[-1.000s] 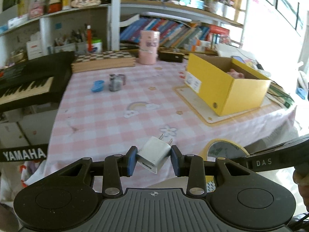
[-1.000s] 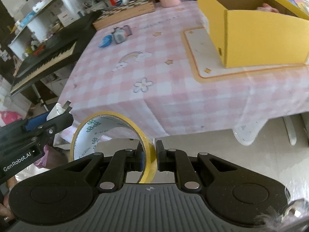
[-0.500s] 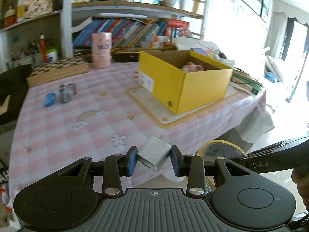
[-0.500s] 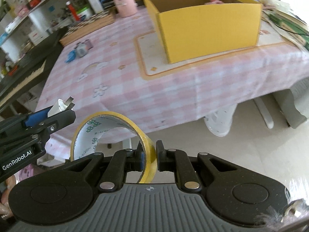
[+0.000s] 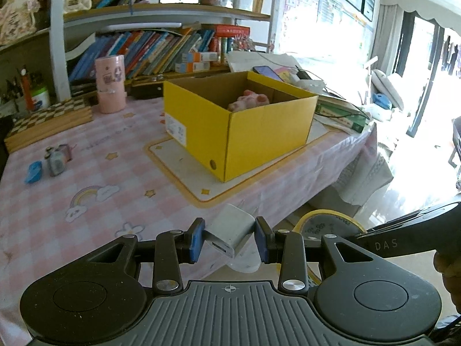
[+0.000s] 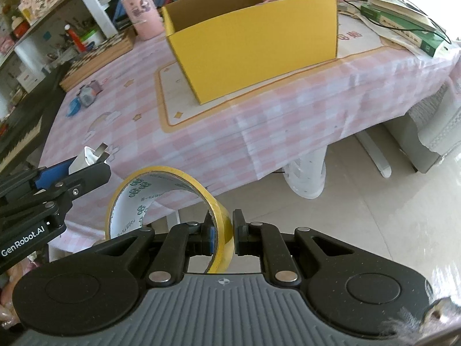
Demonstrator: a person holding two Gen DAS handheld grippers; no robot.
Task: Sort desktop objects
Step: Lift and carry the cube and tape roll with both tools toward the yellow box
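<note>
Our left claw (image 5: 229, 239) pinches a white charger (image 5: 230, 233) tilted between its blue pads, off the desk's (image 5: 121, 178) near edge. Our right claw (image 6: 222, 235) clamps the wall of a yellow tape roll (image 6: 161, 199) beside it. Ahead on the desk stands an open yellow box (image 5: 239, 127); far left lie small spools (image 5: 57, 158) and a blue clip (image 5: 34, 172).
</note>
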